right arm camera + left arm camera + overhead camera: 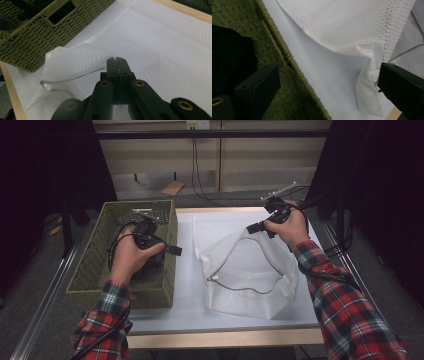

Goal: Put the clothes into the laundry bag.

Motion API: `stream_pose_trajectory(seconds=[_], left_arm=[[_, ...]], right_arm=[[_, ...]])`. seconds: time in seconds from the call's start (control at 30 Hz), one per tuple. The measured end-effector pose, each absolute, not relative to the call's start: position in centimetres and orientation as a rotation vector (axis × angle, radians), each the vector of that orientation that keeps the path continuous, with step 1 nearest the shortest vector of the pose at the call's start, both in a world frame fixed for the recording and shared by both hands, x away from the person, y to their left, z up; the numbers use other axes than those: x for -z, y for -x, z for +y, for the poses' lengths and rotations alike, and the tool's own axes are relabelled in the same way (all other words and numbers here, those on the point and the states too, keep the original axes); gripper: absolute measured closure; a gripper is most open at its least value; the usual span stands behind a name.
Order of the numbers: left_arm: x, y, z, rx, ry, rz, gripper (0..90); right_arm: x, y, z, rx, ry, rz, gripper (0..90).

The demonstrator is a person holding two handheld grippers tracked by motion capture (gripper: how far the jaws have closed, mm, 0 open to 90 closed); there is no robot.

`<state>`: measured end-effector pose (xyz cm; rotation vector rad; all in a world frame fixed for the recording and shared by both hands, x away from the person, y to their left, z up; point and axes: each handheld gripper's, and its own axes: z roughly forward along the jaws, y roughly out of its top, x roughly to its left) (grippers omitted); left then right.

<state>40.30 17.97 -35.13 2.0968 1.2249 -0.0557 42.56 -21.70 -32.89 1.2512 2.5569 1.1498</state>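
Right hand-held gripper clamped on rim of white mesh laundry bag, lifting it off desk. Left hand-held gripper gaped empty over green wicker basket. Risk: thin mesh might slip out, bag mouth collapsing.

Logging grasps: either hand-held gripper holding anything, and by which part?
Right hand-held gripper is shut on the white mesh bag, pinching its fabric at the lifted opening edge. Left hand-held gripper is open over the green basket, holding nothing.

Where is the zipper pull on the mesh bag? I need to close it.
In the high view, the zipper pull sits at the left end of the mesh bag opening, on the table's near half, right of the basket.
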Motion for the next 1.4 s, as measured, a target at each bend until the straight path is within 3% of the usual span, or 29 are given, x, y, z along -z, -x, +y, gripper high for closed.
stream_pose_trajectory(seconds=[1.4], left_arm=[[37.7, -43.0, 24.8, -0.043, -2.052, 1.389, 5.0]], right_arm=[[33.5, -42.4, -21.4, -1.108, -1.257, 2.584, 90.0]])
